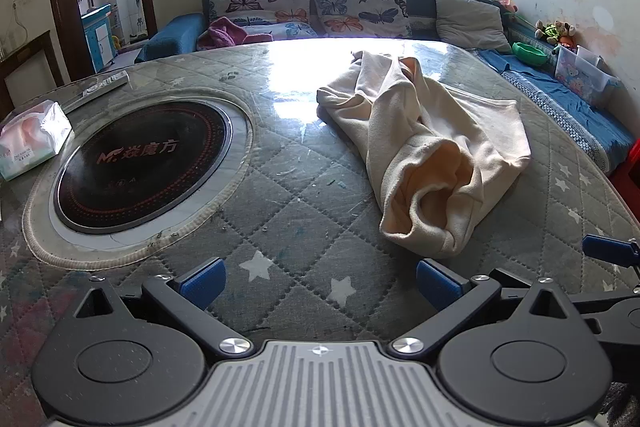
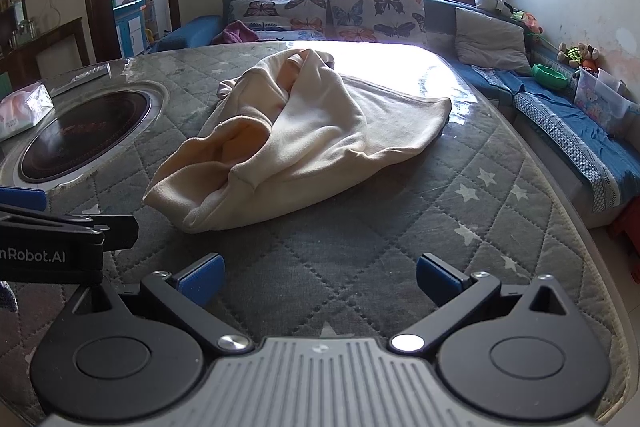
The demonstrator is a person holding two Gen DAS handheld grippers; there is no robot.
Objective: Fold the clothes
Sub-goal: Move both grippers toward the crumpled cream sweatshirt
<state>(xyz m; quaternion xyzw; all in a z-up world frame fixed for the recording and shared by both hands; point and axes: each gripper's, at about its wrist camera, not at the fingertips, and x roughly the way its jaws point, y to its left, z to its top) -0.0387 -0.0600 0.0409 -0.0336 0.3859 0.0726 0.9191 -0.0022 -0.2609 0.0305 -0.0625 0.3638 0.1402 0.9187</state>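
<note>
A cream garment (image 1: 432,147) lies crumpled in a heap on the round quilted table (image 1: 304,227), its open hem turned toward me. It also shows in the right wrist view (image 2: 304,135). My left gripper (image 1: 320,285) is open and empty, hovering over the table short of the garment's near end. My right gripper (image 2: 320,277) is open and empty too, just short of the garment's near edge. The right gripper's blue fingertip (image 1: 608,251) shows at the right edge of the left wrist view, and the left gripper's body (image 2: 48,239) shows at the left of the right wrist view.
A black round hotplate (image 1: 140,163) is set into the table at the left. A tissue pack (image 1: 32,135) and a remote (image 1: 104,85) lie at the far left. A blue sofa with butterfly cushions (image 1: 356,3) stands behind the table, with toys and a plastic bin (image 1: 584,75) at the right.
</note>
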